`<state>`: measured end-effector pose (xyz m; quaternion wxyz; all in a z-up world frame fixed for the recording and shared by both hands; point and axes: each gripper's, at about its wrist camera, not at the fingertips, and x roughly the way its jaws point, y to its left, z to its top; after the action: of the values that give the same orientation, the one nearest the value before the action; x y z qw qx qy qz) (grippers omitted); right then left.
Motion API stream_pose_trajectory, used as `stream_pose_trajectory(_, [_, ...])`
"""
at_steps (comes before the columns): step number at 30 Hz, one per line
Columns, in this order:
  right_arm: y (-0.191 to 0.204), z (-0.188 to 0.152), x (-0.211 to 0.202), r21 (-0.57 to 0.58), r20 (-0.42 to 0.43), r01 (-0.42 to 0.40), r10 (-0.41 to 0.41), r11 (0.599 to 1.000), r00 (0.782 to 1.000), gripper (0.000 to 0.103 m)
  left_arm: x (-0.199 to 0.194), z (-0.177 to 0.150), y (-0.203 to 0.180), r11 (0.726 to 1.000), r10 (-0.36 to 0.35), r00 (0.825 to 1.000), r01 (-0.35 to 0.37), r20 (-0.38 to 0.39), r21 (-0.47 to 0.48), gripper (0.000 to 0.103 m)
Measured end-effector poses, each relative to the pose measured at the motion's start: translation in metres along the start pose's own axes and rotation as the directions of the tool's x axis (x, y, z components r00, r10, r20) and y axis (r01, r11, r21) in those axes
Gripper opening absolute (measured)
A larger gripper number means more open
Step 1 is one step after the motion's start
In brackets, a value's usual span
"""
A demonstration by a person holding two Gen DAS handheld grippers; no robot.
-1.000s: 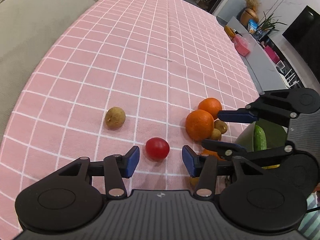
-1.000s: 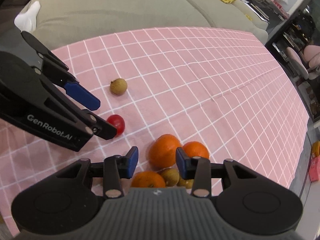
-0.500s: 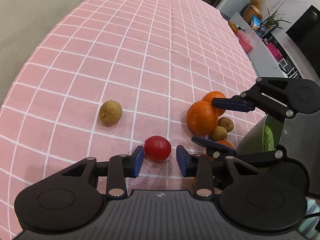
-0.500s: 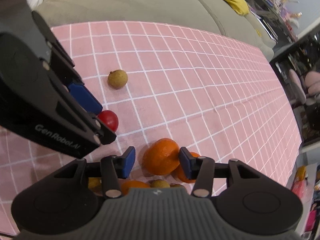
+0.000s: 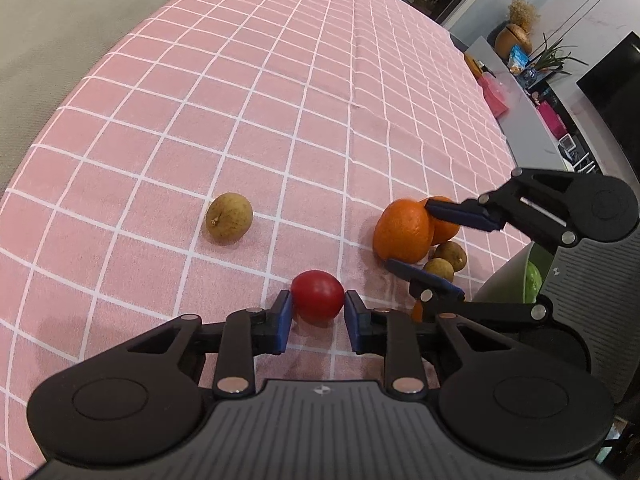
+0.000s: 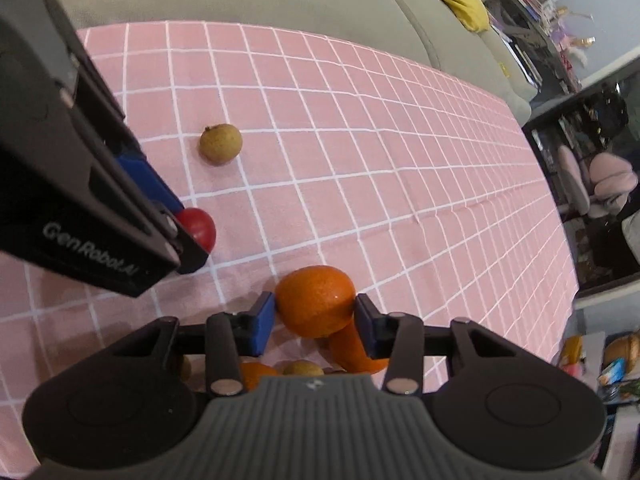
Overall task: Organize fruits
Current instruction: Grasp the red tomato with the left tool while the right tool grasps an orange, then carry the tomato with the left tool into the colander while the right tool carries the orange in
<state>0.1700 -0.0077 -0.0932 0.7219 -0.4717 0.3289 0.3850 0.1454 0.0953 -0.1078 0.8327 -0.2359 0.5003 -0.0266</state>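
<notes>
Red tomato point(image 5: 317, 296) between left jaws; orange point(image 6: 316, 301) between right jaws.

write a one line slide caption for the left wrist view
Left gripper closes its blue pads around a red tomato on the pink checked tablecloth, while the right gripper brackets an orange.
</notes>
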Motion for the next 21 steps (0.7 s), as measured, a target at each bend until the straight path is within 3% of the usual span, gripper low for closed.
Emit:
stream_pose_trajectory(6, [-0.004,0.0,-0.024,0.048,0.062,0.008,-0.011,0.999,0.998,0.039,-0.019,0.002,-0.005,0.999,0.021,1.0,-0.022,0.023,0.026,0.031])
stream_pose_trajectory(12, [-0.012,-0.002,-0.068,0.184,0.147,-0.001,-0.027,0.983,0.989,0.039,-0.05,0.002,-0.017,0.997,0.031,0.997,-0.036,0.07,0.069,0.031])
stream_pose_trajectory(19, [-0.022,-0.018,-0.12,0.381,0.221,-0.027,-0.063,0.924,0.973,0.038,-0.084,-0.001,-0.045,0.991,-0.001,0.991,-0.016,0.132,0.133,0.031])
stream_pose_trajectory(21, [-0.023,-0.03,-0.135,0.45,0.235,-0.043,-0.072,0.892,0.969,0.038,-0.091,-0.002,-0.055,0.989,-0.011,0.99,-0.011,0.142,0.15,0.031])
